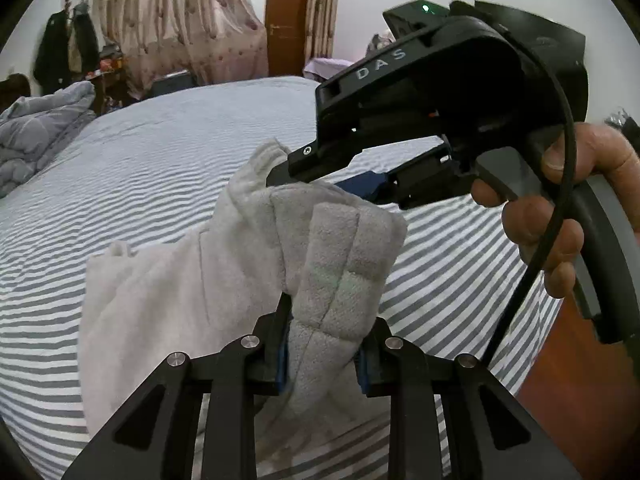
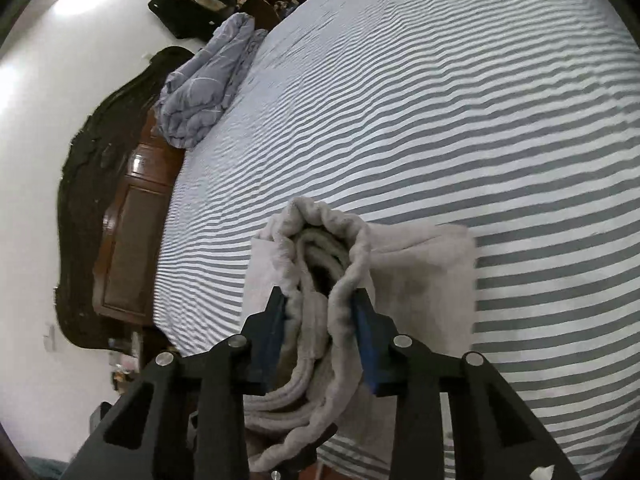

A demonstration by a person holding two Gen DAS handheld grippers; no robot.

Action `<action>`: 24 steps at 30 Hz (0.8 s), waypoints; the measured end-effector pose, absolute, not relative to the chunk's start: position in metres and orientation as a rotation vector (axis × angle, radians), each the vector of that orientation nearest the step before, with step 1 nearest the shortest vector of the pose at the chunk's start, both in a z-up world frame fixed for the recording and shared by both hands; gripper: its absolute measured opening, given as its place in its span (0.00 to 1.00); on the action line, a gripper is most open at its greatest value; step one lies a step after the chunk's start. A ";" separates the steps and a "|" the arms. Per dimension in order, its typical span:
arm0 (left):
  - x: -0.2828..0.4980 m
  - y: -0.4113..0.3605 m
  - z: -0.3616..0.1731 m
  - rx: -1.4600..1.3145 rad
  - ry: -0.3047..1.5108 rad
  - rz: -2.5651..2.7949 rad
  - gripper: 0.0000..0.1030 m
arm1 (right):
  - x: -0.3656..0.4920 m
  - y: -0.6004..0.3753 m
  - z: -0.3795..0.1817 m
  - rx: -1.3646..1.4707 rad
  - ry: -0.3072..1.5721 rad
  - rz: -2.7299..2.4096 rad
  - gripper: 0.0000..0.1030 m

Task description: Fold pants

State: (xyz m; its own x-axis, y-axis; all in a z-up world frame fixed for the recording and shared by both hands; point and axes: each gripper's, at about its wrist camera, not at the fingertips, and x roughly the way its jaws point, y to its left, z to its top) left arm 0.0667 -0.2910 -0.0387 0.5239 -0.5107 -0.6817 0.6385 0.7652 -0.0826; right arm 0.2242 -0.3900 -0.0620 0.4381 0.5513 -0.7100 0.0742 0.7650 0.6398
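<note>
The left gripper is clamped on a thick bunched fold of the pale grey fleece pants, the cloth pinched between its blue-padded fingers and hanging down over the grey-and-white striped bedsheet below and ahead of it. Just beyond that fold, the right gripper, held by a bare hand, grips another bunched edge of the same pants between its own blue pads. A crumpled grey quilt lies far ahead at the bed's edge.
</note>
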 end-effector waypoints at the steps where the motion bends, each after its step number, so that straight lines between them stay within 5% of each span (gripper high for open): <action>1: 0.067 -0.298 -0.046 0.216 0.766 -0.693 0.26 | 0.223 -0.396 -0.068 0.665 1.106 0.303 0.28; 5: 0.064 -0.314 -0.078 0.330 0.822 -0.688 0.28 | 0.211 -0.417 -0.113 0.737 1.167 0.244 0.27; 8: 0.060 -0.312 -0.080 0.337 0.831 -0.703 0.33 | 0.196 -0.430 -0.127 0.798 1.160 0.208 0.49; 11: 0.055 -0.305 -0.073 0.344 0.855 -0.744 0.38 | 0.184 -0.433 -0.124 0.806 1.149 0.180 0.55; 21: 0.050 -0.222 -0.026 0.163 0.823 -0.778 0.42 | 0.166 -0.389 -0.035 0.459 1.001 0.131 0.56; 24: 0.077 -0.193 -0.026 0.081 0.843 -0.640 0.42 | 0.174 -0.358 -0.026 0.381 0.997 0.165 0.49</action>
